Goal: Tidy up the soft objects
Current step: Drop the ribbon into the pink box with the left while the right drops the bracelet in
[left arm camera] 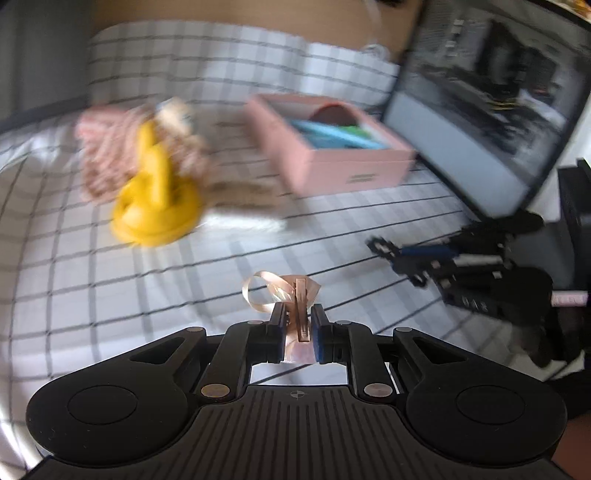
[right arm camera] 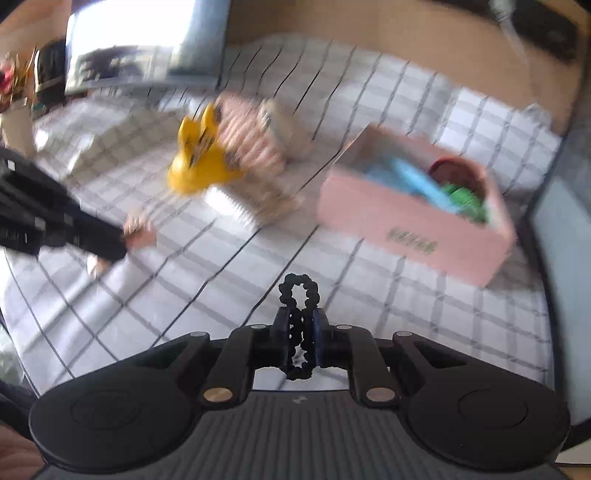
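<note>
My left gripper (left arm camera: 299,317) is shut on a pink ribbon bow hair clip (left arm camera: 291,295) and holds it above the checked sheet. My right gripper (right arm camera: 301,321) is shut on a black scrunchie-like hair tie (right arm camera: 300,295). An open pink box (left arm camera: 332,144) with blue, green and dark red items inside sits ahead; it also shows in the right wrist view (right arm camera: 417,218). A yellow plush (left arm camera: 155,195) lies on a pink striped soft item (left arm camera: 107,147). The right gripper shows in the left view (left arm camera: 461,266), and the left gripper in the right view (right arm camera: 55,225).
A white sheet with a black grid (left arm camera: 110,295) covers the surface. A dark mirror or screen (left arm camera: 491,103) leans behind the box. A brown headboard or wall (right arm camera: 406,33) runs along the back. Both views are motion-blurred.
</note>
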Demonstrator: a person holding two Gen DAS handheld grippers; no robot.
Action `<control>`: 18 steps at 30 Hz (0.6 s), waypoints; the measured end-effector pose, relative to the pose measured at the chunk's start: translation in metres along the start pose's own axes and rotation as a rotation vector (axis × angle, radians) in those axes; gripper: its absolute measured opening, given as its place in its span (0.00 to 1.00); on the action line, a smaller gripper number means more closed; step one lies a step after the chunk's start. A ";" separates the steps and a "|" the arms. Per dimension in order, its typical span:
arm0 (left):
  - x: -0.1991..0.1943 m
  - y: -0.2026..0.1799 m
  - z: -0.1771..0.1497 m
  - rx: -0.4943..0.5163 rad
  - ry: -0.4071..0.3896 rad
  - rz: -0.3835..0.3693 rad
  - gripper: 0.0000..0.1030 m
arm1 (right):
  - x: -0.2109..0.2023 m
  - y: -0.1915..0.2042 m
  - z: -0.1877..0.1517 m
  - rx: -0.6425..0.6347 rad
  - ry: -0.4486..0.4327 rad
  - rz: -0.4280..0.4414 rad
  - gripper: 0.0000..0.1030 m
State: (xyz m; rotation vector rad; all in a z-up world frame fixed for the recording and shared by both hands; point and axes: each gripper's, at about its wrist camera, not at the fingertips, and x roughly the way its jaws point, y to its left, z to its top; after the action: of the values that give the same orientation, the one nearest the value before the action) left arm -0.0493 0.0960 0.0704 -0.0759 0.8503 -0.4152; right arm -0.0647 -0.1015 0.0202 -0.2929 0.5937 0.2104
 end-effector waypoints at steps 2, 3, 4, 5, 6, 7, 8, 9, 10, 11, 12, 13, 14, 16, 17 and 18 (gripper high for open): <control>-0.003 -0.012 0.011 0.015 -0.019 -0.053 0.16 | -0.018 -0.012 0.003 0.011 -0.052 -0.035 0.12; -0.005 -0.018 0.018 0.026 -0.032 -0.071 0.16 | -0.025 -0.018 0.004 0.019 -0.074 -0.064 0.12; -0.006 -0.024 0.027 0.044 -0.051 -0.081 0.16 | -0.031 -0.024 0.004 0.030 -0.091 -0.085 0.12; -0.008 -0.030 0.039 0.069 -0.075 -0.084 0.16 | -0.038 -0.030 0.004 0.049 -0.109 -0.103 0.12; -0.007 -0.035 0.051 0.092 -0.098 -0.084 0.16 | -0.043 -0.034 0.004 0.066 -0.125 -0.114 0.12; -0.006 -0.039 0.066 0.117 -0.127 -0.082 0.16 | -0.047 -0.038 0.003 0.080 -0.138 -0.123 0.12; -0.006 -0.042 0.078 0.130 -0.155 -0.074 0.16 | -0.050 -0.042 0.003 0.092 -0.151 -0.128 0.12; -0.003 -0.045 0.094 0.142 -0.188 -0.066 0.16 | -0.053 -0.044 0.001 0.102 -0.161 -0.130 0.12; 0.002 -0.047 0.113 0.145 -0.225 -0.065 0.16 | -0.055 -0.046 -0.001 0.108 -0.166 -0.130 0.12; 0.008 -0.047 0.130 0.138 -0.260 -0.065 0.16 | -0.057 -0.046 -0.004 0.114 -0.170 -0.131 0.12; 0.014 -0.046 0.148 0.117 -0.299 -0.070 0.17 | -0.057 -0.047 -0.006 0.117 -0.171 -0.136 0.12; 0.023 -0.044 0.166 0.080 -0.335 -0.091 0.21 | -0.057 -0.048 -0.008 0.120 -0.172 -0.141 0.12; 0.036 -0.038 0.184 0.031 -0.348 -0.121 0.22 | -0.058 -0.049 -0.010 0.124 -0.173 -0.148 0.12; 0.071 -0.026 0.214 -0.087 -0.279 -0.143 0.22 | -0.059 -0.050 -0.013 0.135 -0.175 -0.155 0.12; 0.088 -0.021 0.222 -0.136 -0.234 -0.134 0.22 | -0.059 -0.050 -0.014 0.143 -0.175 -0.162 0.12; 0.102 -0.019 0.223 -0.157 -0.213 -0.117 0.22 | -0.060 -0.052 -0.015 0.148 -0.176 -0.166 0.12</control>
State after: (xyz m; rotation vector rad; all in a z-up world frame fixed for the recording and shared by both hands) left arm 0.1697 0.0175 0.1499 -0.3108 0.6687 -0.4412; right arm -0.1065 -0.1622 0.0534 -0.1773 0.4060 0.0308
